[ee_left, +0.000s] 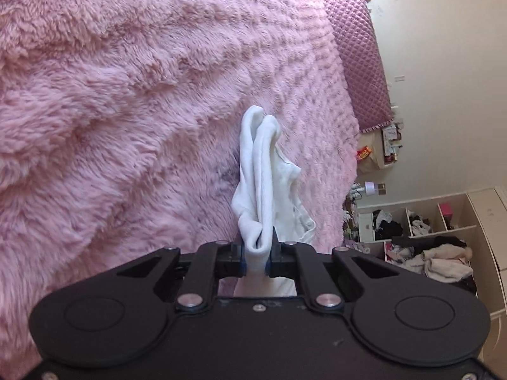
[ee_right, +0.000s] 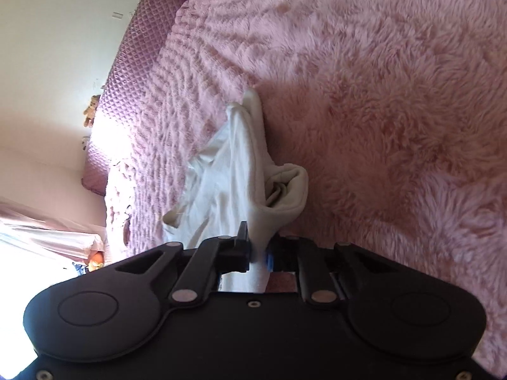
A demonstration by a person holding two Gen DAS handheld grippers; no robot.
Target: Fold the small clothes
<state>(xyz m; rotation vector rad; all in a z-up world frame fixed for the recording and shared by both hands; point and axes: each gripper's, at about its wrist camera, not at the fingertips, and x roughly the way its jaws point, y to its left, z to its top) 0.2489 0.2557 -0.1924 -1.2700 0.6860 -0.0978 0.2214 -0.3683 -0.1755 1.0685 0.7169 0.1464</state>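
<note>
- A bed covered by a fluffy pink blanket (ee_left: 126,95) is seen filling most of both views; broad bare blanket is left open on every side of the garment.
- The blanket's far edge is met by a quilted purple headboard (ee_left: 361,63), and a pale wall is seen beyond it.
- Off the bed's side, open shelves (ee_left: 427,221) crowded with clothes are seen in the left wrist view.
- A small white garment (ee_left: 263,174) is held bunched between the two grippers, its loose folds hanging against the blanket.
- The left gripper (ee_left: 256,253) is angled down toward the bed, its jaws clamped on one gathered end of the garment.
- The right gripper (ee_right: 258,250) is likewise tilted downward, its jaws pinched on the other end.
</note>
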